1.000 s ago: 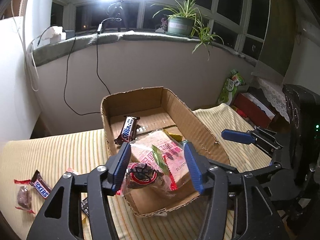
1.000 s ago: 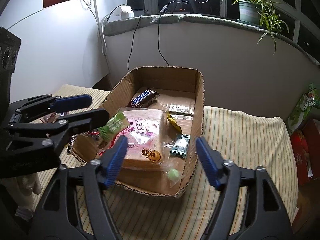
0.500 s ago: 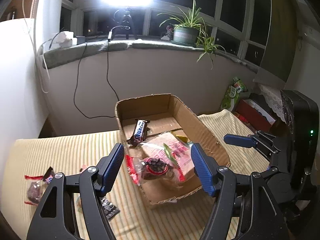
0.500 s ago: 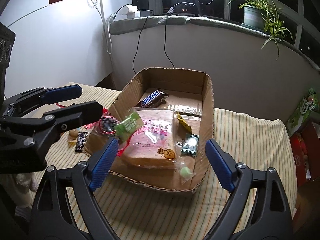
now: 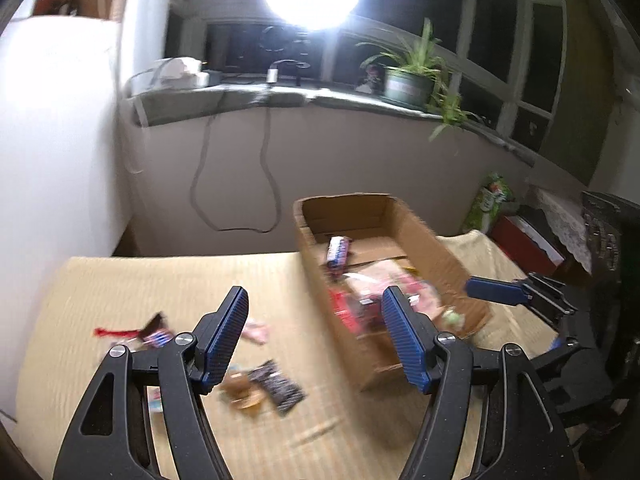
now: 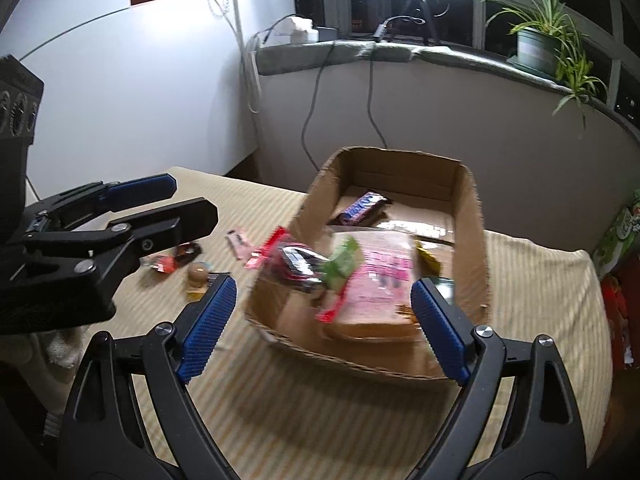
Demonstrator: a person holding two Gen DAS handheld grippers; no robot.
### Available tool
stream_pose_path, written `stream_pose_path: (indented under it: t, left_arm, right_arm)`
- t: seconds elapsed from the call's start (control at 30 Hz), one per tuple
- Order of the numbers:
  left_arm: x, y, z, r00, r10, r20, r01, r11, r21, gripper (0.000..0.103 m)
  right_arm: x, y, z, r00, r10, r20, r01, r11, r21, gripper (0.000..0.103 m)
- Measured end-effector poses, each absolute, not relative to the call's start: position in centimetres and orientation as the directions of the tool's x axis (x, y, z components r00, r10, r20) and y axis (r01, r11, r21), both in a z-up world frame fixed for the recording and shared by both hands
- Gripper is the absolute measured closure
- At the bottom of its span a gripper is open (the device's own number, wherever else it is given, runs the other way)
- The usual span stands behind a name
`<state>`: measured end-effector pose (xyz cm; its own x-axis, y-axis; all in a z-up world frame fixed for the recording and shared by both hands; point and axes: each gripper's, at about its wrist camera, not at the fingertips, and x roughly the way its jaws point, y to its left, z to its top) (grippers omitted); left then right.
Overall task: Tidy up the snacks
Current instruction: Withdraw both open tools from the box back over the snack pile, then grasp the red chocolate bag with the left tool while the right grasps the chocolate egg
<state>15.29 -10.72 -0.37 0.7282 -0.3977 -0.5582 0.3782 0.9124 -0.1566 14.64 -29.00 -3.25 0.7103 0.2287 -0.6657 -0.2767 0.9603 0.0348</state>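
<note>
Gaping wide, left gripper (image 5: 314,334) fingers (image 5: 226,332) (empty), right gripper (image 6: 320,326) likewise

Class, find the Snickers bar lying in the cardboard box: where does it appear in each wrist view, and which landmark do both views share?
Left wrist view: Snickers bar right of centre, at the box's far end.
Right wrist view: Snickers bar just above centre, also at the far end.
Shared landmark: the potted plant on the window ledge.
</note>
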Motion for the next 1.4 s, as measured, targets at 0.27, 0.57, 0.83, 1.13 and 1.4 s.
stream_pose_path:
  t: [0.27,0.57,0.83,1.13,1.4]
  left_arm:
    - [15.2,-2.2,-2.1,0.764,-0.287,-0.578,0.219,0.958,-0.186,0.034]
    - [14.5,5.0,-4.6,0.765,-0.186,-0.617,0.064,0.975,-0.215,0.034]
    - [15.2,6.5,-6.5,0.741,-0.2,-0.642,0.048,0.968,-0.246,0.038]
    - [17.5,4.9,-7.8,0.709,-0.236,-0.665,0.1,0.967,-0.236,0.038]
    - [20.2,4.2,-9.8,0.672,-0.234,-0.703,0.105,0.969,-0.223,0.042]
  right_arm:
    - [14.1,-24.7,-4.0,0.67,0.32,-0.67,-0.376,0.924,0.065,0.012]
    - [14.0,-19.5,-6.4,0.599,0.371,-0.71,-0.474,0.879,0.06,0.012]
    - [15.2,-15.8,-8.4,0.559,0.38,-0.737,-0.515,0.856,0.05,0.025]
    - [18.5,-14.0,-10.8,0.545,0.322,-0.774,-0.468,0.883,0.038,0.044]
    - [20.3,-13.5,-12.6,0.529,0.287,-0.798,-0.444,0.895,0.028,0.046]
